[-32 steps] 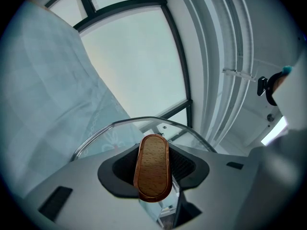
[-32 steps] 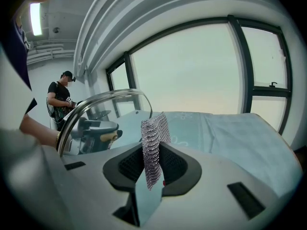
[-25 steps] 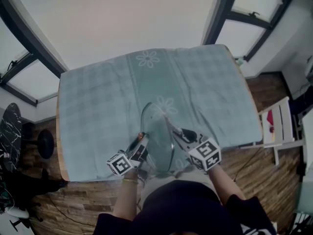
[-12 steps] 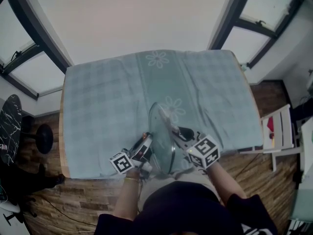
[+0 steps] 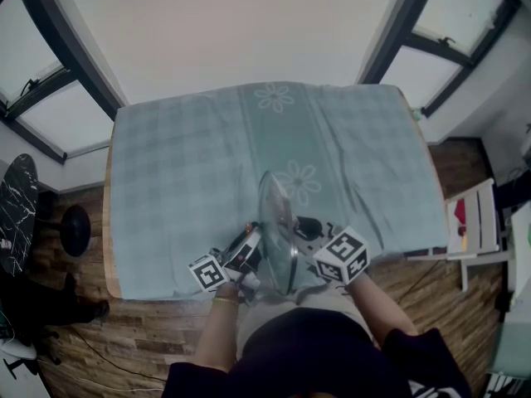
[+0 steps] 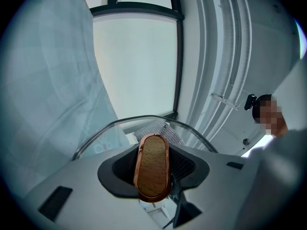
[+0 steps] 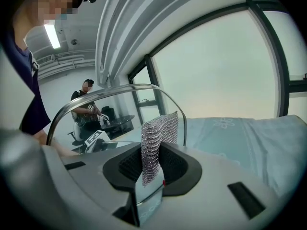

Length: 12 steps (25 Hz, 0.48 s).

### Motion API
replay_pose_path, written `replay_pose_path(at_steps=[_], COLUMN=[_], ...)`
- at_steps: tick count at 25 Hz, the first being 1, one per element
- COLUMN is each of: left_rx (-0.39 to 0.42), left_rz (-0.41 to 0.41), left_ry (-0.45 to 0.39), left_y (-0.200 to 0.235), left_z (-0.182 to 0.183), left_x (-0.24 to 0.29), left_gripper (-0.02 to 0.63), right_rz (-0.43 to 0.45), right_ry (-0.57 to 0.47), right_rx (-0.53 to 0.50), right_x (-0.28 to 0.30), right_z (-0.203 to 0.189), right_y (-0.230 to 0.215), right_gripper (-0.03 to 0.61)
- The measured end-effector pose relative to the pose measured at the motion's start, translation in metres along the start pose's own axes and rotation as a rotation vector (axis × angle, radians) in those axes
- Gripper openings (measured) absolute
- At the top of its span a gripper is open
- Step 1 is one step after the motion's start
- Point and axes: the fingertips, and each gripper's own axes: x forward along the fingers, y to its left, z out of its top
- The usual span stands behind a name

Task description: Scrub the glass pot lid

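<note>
The head view looks steeply down from above onto the worktop (image 5: 166, 181), with the glass lid (image 5: 276, 239) low in the centre of the frame. Each gripper view sits close behind its own jaws, roughly level: the left faces a window (image 6: 139, 66), the right looks at the lid from its opposite side. Both share the lid and the mesh pad (image 7: 156, 143) at lower centre

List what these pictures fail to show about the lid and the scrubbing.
- Contact between the chainmail scrubber and the glass pot lid: head view sees the lid nearly edge-on; right gripper view gives no depth.
- Lid's lower rim: both gripper views, hidden behind the left claw and right claw.
- Dirt on the glass: too faint in every view.
</note>
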Motion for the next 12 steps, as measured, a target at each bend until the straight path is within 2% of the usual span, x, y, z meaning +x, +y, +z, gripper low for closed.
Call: replay_pose_path(at_steps=[12], left_rx=[-0.007], left_rz=[-0.029], left_ry=[0.001], left_y=[-0.001], left_z=[0.002], left_x=[-0.006], left_gripper=[0.167], right_rz=[0.083], right_ry=[-0.031], right_rx=[0.003], right_x=[0.004], right_z=[0.000], right_y=[0.031], right_gripper=[0.083])
